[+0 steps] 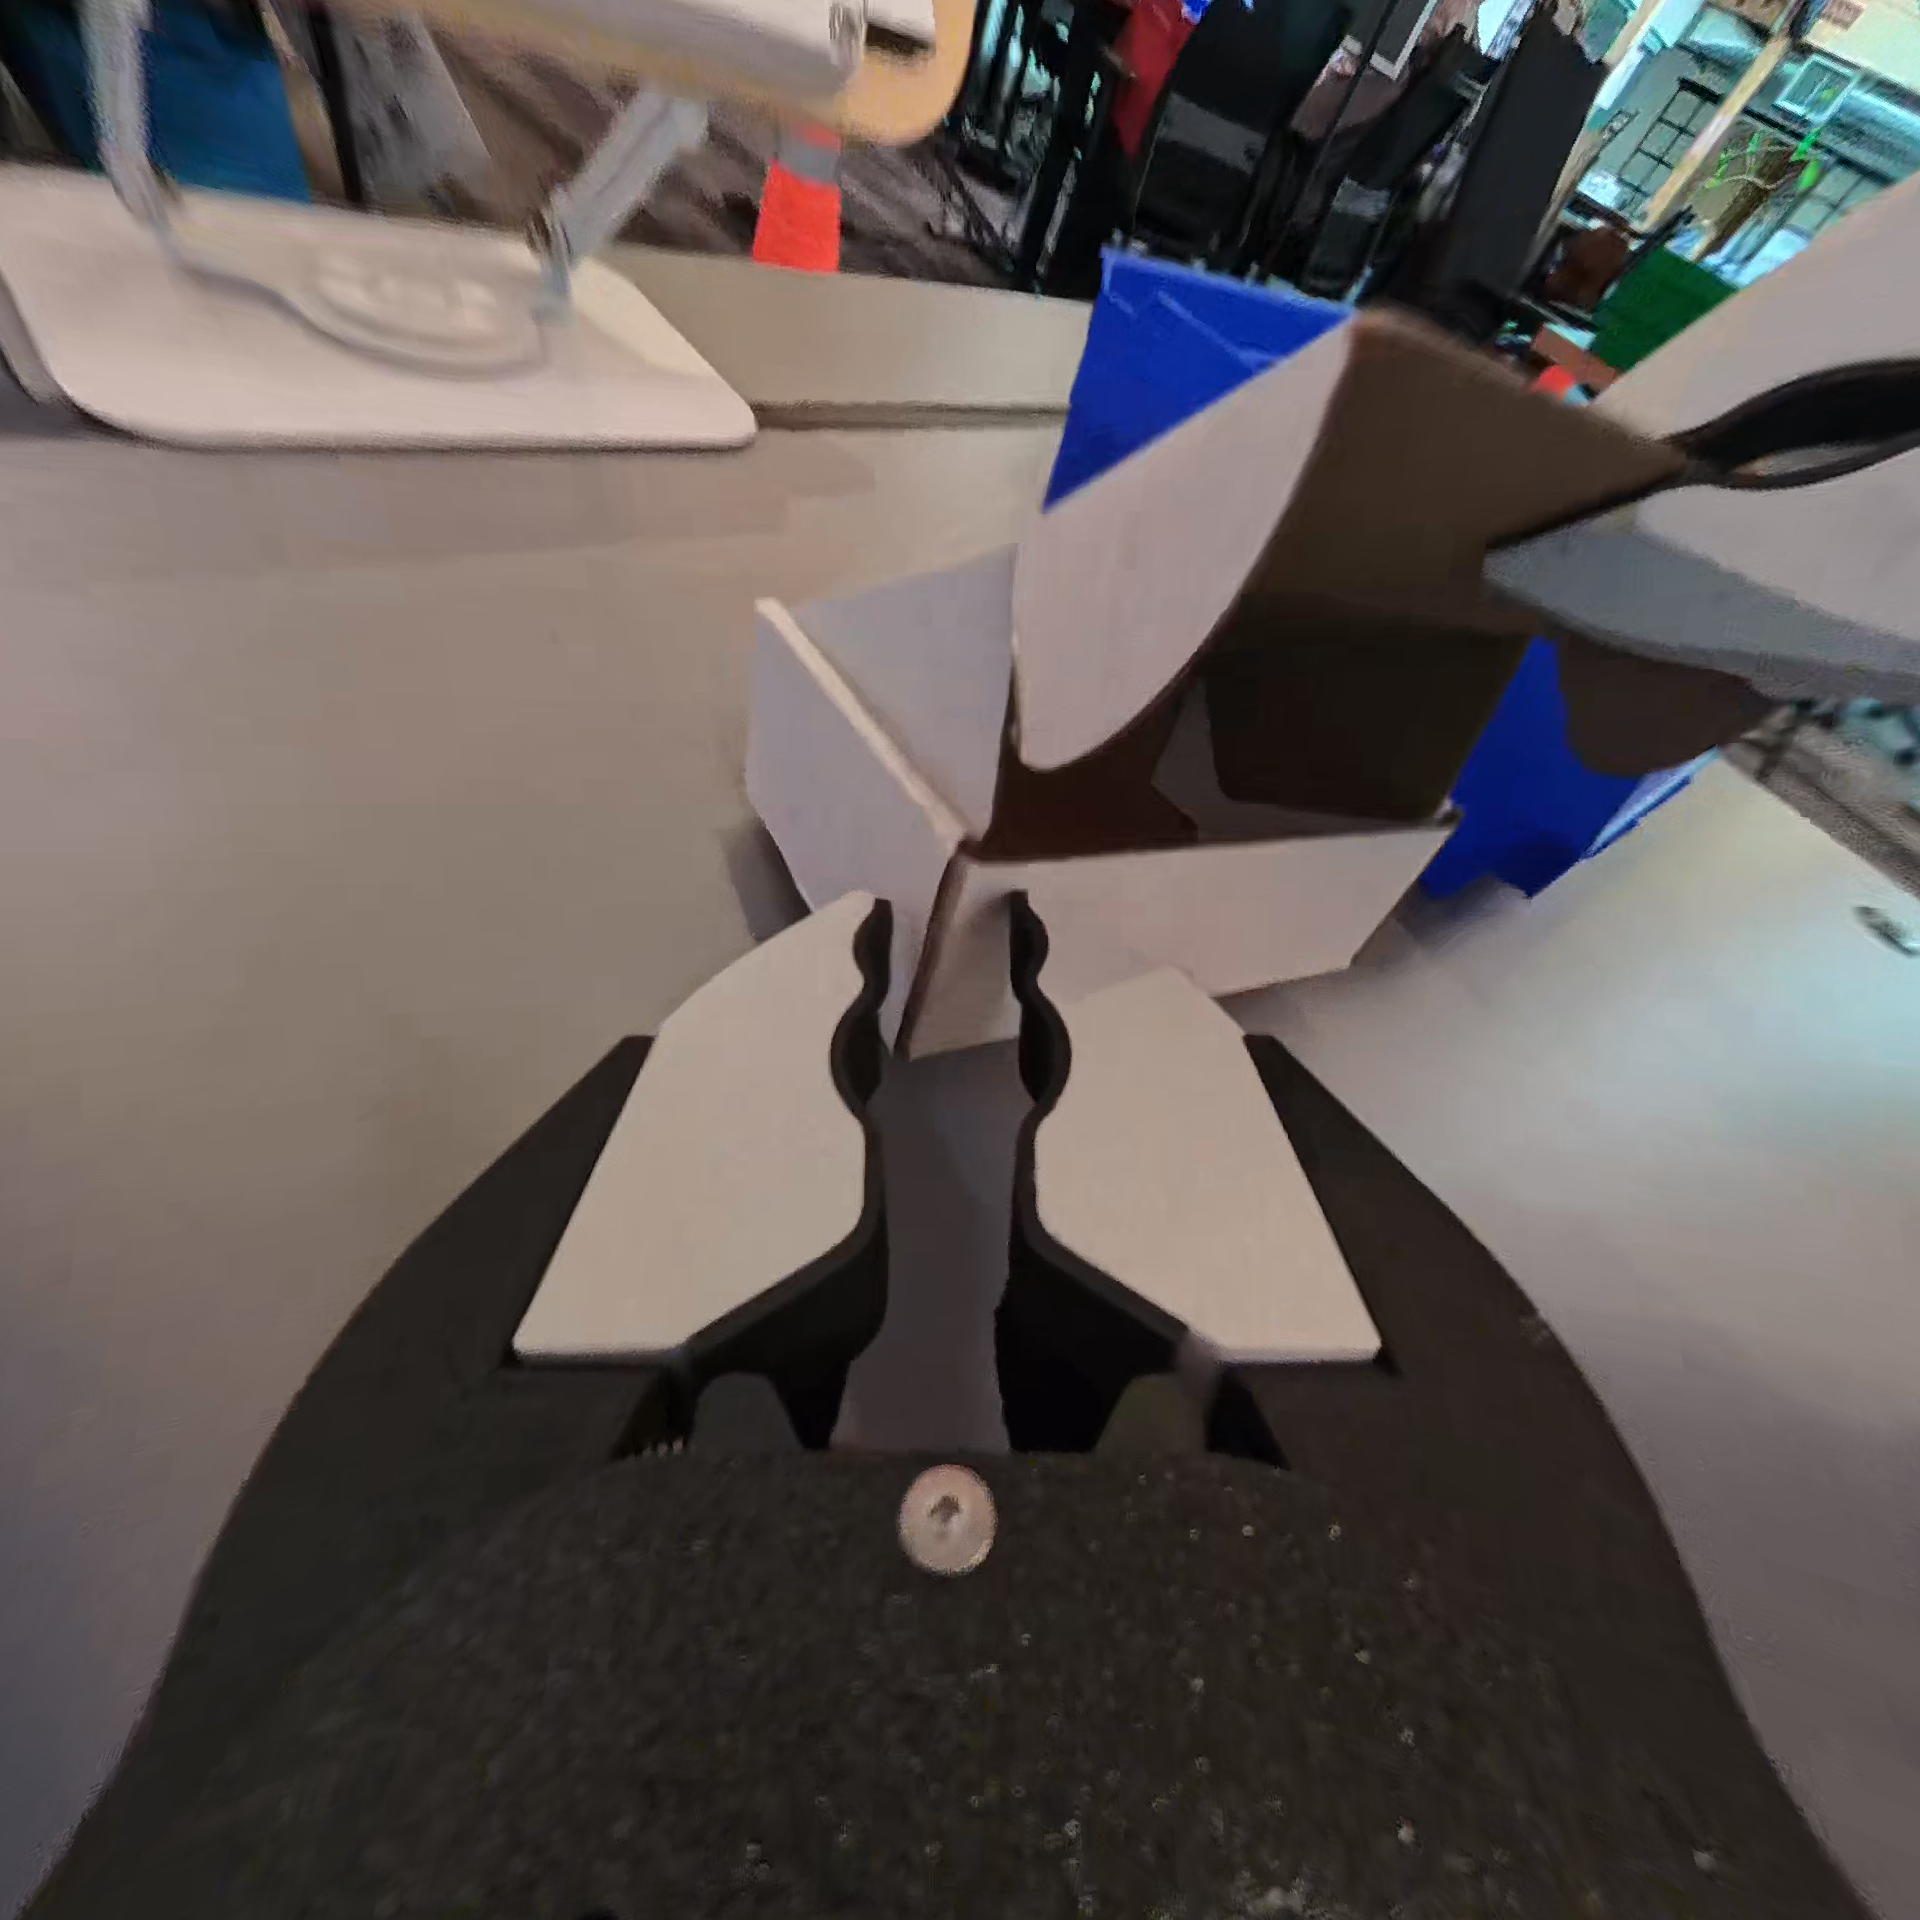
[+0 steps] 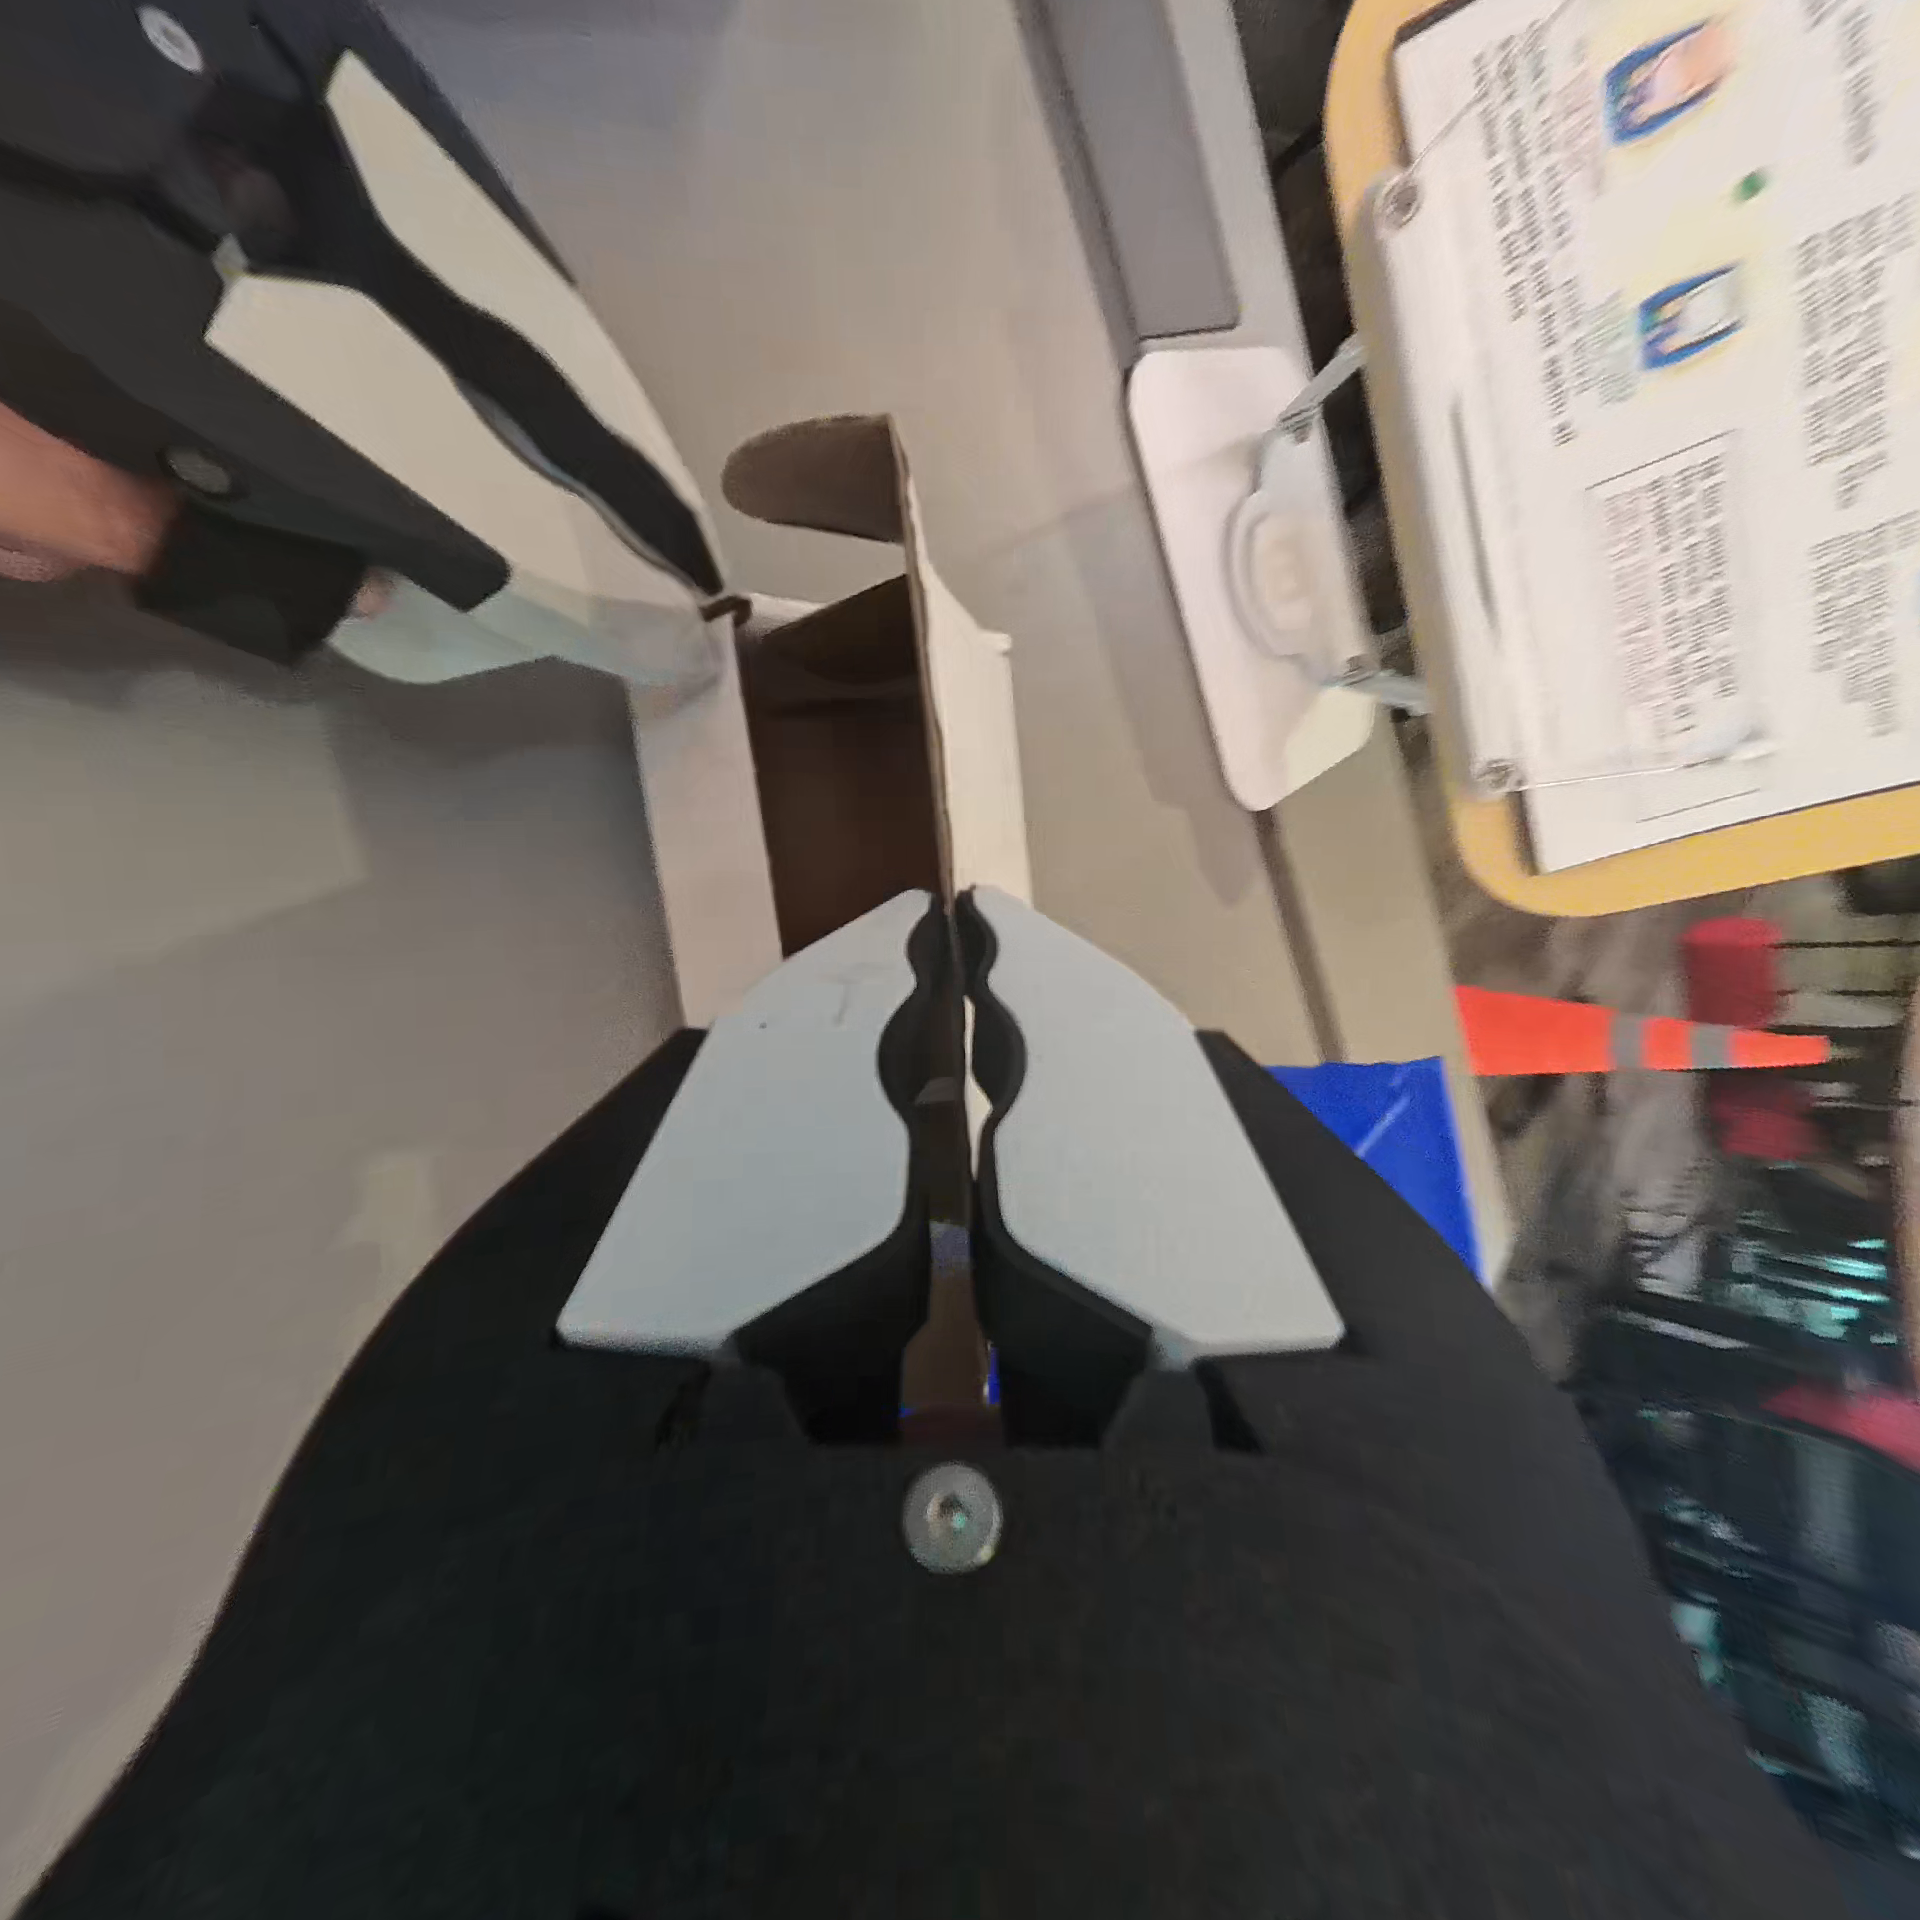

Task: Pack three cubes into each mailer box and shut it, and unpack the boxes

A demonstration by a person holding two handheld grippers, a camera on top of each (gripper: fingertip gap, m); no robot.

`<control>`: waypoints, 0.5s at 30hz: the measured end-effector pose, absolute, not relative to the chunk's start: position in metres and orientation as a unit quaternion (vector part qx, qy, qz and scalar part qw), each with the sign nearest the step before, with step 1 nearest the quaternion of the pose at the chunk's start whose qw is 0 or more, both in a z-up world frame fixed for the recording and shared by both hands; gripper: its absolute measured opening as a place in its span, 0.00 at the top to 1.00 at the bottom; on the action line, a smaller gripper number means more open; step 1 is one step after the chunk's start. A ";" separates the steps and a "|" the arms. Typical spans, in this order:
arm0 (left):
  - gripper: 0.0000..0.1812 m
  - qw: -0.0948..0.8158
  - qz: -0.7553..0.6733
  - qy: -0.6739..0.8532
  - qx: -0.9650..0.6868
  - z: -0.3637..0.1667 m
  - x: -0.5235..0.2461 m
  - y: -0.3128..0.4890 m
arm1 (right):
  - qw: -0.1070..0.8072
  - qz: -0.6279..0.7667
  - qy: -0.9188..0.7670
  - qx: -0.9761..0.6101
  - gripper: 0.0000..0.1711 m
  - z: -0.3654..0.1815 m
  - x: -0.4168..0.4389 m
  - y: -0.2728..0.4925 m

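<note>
On the grey table sits a white mailer box, brown inside, its lid lifted and its side flaps splayed out. The right gripper has its fingers pinched tight on the lid's edge, holding it up, while the left gripper sits low at the box's near corner with its fingers a little apart, the corner just between the tips and nothing clamped. A blue bin stands behind the box, a white stand with a clipboard farther along the table, and an orange cone beyond it.
</note>
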State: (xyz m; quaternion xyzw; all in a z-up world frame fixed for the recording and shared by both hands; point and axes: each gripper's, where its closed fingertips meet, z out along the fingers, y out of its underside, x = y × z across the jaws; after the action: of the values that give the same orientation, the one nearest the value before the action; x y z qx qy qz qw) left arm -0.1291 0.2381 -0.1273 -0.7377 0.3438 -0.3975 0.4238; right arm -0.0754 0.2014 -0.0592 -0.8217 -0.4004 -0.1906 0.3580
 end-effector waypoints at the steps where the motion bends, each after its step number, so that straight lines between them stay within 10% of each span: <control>1: 0.88 0.449 -0.385 0.352 -0.726 -0.120 -0.131 0.239 | 0.354 -0.175 -0.392 -0.831 0.99 -0.059 -0.078 0.200; 15: 1.00 0.413 -0.312 0.438 -0.735 -0.149 -0.116 0.220 | 0.346 0.010 -0.331 -0.878 0.99 -0.069 -0.117 0.206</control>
State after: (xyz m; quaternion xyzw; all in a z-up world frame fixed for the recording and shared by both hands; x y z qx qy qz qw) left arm -0.1157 0.2197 -0.1493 -0.7347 0.4381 -0.3124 0.4131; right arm -0.1167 0.2062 -0.0690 -0.8779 -0.3312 0.0098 0.3457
